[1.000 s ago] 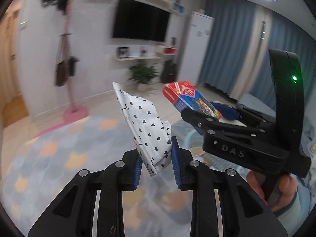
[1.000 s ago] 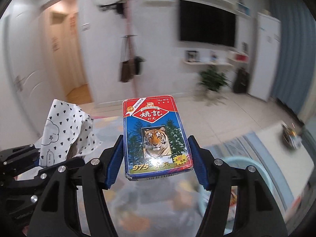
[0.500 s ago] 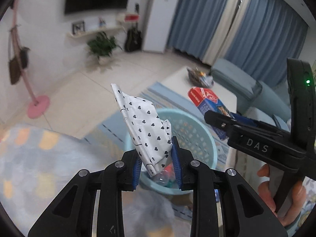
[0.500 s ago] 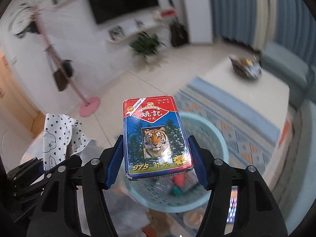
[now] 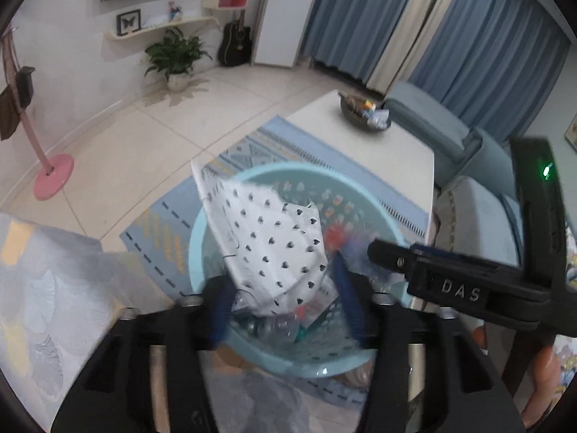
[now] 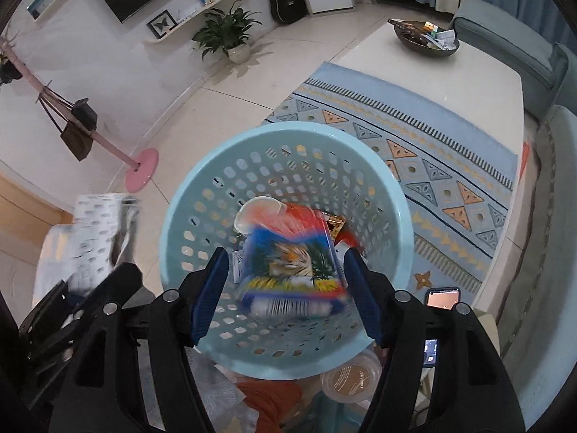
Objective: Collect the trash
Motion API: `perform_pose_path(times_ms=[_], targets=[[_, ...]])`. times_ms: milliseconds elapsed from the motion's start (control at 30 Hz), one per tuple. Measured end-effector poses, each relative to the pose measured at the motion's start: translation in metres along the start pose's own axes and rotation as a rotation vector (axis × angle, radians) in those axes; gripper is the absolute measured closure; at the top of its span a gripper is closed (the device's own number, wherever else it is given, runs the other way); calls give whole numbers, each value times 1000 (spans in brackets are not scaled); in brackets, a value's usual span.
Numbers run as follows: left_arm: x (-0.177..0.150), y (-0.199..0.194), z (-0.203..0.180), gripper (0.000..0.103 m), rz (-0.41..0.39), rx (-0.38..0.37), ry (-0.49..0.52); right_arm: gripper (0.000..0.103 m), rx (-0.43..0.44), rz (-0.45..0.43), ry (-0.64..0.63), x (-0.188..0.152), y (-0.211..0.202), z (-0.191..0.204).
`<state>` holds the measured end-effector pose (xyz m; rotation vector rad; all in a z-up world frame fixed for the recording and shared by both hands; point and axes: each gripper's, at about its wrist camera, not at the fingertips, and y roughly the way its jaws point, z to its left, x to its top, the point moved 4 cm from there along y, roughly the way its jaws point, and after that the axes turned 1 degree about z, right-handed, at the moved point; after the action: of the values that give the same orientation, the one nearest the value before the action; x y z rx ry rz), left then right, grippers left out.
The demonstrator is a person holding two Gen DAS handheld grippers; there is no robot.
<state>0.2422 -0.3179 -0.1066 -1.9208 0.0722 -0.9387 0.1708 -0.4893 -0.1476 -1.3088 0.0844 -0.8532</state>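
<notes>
A light blue perforated basket (image 5: 196, 238) (image 6: 169, 223) stands on the floor right below both grippers, with bottles and wrappers in it. The jaws of my left gripper (image 5: 283, 288) are opening. The white paper with black hearts (image 5: 274, 238) sits loose between them, clear of the blue pads, over the basket's mouth. My right gripper (image 6: 285, 281) is opening too. The red and blue tiger card box (image 6: 292, 259) is blurred, with a gap to each pad, and is dropping into the basket.
A white low table (image 6: 450, 83) with a dark bowl (image 6: 425, 38) stands behind the basket on a patterned blue rug (image 6: 432, 151). A phone (image 6: 443, 297) and a round lidded tub (image 6: 351, 380) lie near the basket. The pink coat stand base (image 6: 141, 175) is at left.
Both grippers swung down from facing the room to over the basket. The left jaws went from shut on the paper to apart. The card box slipped free of the right pads.
</notes>
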Motion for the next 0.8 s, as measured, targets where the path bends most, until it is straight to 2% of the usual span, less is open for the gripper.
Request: perform_pose_path(times_ms=[133, 267, 500, 633, 700, 800], targets=[[0, -15, -5, 26, -49, -28, -34, 39, -6, -31, -4, -2, -11, 3], [-6, -39, -2, 24, -76, -55, -54, 39, -5, -68, -38, -11, -30, 11], [-39, -102, 21, 16, -188, 11, -100, 37, 1, -182, -204, -43, -78, 54], [-64, -143, 32, 16, -257, 90, -112, 35, 1, -275, -275, -63, -104, 81], [-80, -161, 37, 16, -301, 154, -121, 35, -12, -337, -295, -73, -117, 91], [-111, -183, 47, 15, -376, 307, -144, 35, -19, -431, -312, -87, -132, 100]])
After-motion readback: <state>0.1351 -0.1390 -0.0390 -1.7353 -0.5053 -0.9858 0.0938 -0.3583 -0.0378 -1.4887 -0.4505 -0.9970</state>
